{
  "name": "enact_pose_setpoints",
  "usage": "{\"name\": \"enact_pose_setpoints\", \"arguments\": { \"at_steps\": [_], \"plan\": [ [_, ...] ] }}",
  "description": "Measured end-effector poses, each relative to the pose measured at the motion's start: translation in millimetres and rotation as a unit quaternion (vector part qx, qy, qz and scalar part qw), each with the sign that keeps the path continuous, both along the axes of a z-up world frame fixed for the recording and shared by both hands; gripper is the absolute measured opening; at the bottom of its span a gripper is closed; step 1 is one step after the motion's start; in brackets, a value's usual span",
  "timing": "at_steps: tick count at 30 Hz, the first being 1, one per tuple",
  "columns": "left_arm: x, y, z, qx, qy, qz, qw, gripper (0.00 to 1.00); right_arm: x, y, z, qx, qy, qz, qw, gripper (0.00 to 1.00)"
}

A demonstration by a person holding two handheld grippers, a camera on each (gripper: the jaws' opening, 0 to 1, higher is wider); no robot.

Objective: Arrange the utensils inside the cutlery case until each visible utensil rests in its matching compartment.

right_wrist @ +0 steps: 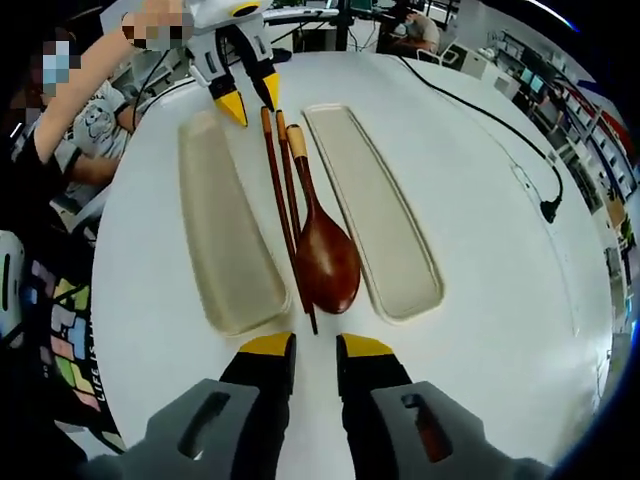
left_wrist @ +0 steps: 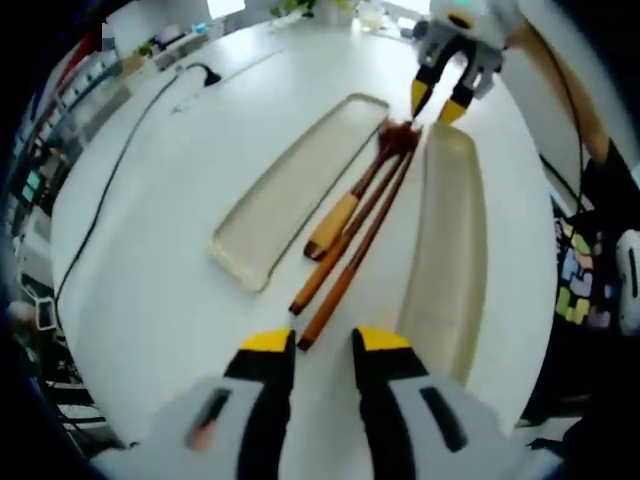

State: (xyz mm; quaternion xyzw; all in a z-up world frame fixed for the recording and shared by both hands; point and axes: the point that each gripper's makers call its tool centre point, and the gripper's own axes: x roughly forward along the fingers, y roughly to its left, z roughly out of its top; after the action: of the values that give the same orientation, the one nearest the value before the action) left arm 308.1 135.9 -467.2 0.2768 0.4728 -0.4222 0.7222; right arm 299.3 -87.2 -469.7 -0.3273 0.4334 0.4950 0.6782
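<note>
Both my yellow-tipped grippers, left [left_wrist: 324,341] and right [right_wrist: 305,347], stand slightly parted, empty. Between two shallow beige oblong trays [right_wrist: 222,230] [right_wrist: 375,205] on my white round table [right_wrist: 500,300] lie a brown wooden spoon [right_wrist: 322,250] and dark wooden chopsticks [right_wrist: 282,190]. No legible writing.

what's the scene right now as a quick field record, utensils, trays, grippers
surface: white table
trays: two long beige trays, side by side, both empty
spoon: wooden spoon on the table between the trays, bowl toward the right hand-held gripper
chopsticks: pair of chopsticks beside the spoon, also between the trays
left hand-held gripper: open, holding nothing, near the handle ends
right hand-held gripper: open, holding nothing, near the spoon bowl
other: black cable across the table
task state: no utensil in a tray yet
</note>
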Motion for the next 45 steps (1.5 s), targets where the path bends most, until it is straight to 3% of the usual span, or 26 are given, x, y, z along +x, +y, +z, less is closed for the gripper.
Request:
{"name": "enact_pose_setpoints", "arguments": {
  "at_steps": [6, 8, 9, 21, 25, 29, 33, 38, 45],
  "plan": [
    [5.6, 0, -0.6, 0.017, 0.001, 0.007, 0.9998, 0.15, 8, -2, -1.4, -0.011, -0.001, 0.005, 0.9999, 0.05],
    [6.8, 0, -0.8, 0.021, -0.003, 0.004, 0.9998, 0.11, 15, -4, -1.6, -0.021, -0.02, 0.005, 0.9996, 0.0],
    [6.9, 0, -0.7, 0.022, -0.004, 0.003, 0.9998, 0.1, 12, -3, -3.8, -0.023, -0.01, 0.004, 0.9997, 0.0],
    [6.0, -1, 0.6, 0.025, -0.013, -0.017, 0.9995, 0.08, 11, -4, -2.4, -0.024, -0.018, 0.0, 0.9996, 0.0],
    [2.3, -4, 0.1, 0.024, -0.019, -0.039, 0.9988, 0.07, 18, -11, 5.7, -0.028, -0.037, 0.001, 0.9989, 0.0],
    [2.3, -7, 4.1, 0.012, -0.026, -0.055, 0.9981, 0.07, 32, -6, 20.2, -0.011, -0.092, 0.033, 0.9952, 0.0],
    [-3.1, -12, 9.3, -0.004, -0.026, -0.072, 0.997, 0.06, 27, -4, 17.0, -0.024, -0.087, 0.061, 0.9941, 0.12],
    [-11.1, -14, 9.7, -0.008, -0.026, -0.095, 0.9951, 0.05, 32, 3, 18.1, -0.02, -0.098, 0.061, 0.9931, 0.13],
    [-14.6, -19, 16.2, -0.017, -0.03, -0.109, 0.9935, 0.05, 30, 29, 22.0, -0.01, -0.112, 0.104, 0.9882, 0.15]
  ]
}}
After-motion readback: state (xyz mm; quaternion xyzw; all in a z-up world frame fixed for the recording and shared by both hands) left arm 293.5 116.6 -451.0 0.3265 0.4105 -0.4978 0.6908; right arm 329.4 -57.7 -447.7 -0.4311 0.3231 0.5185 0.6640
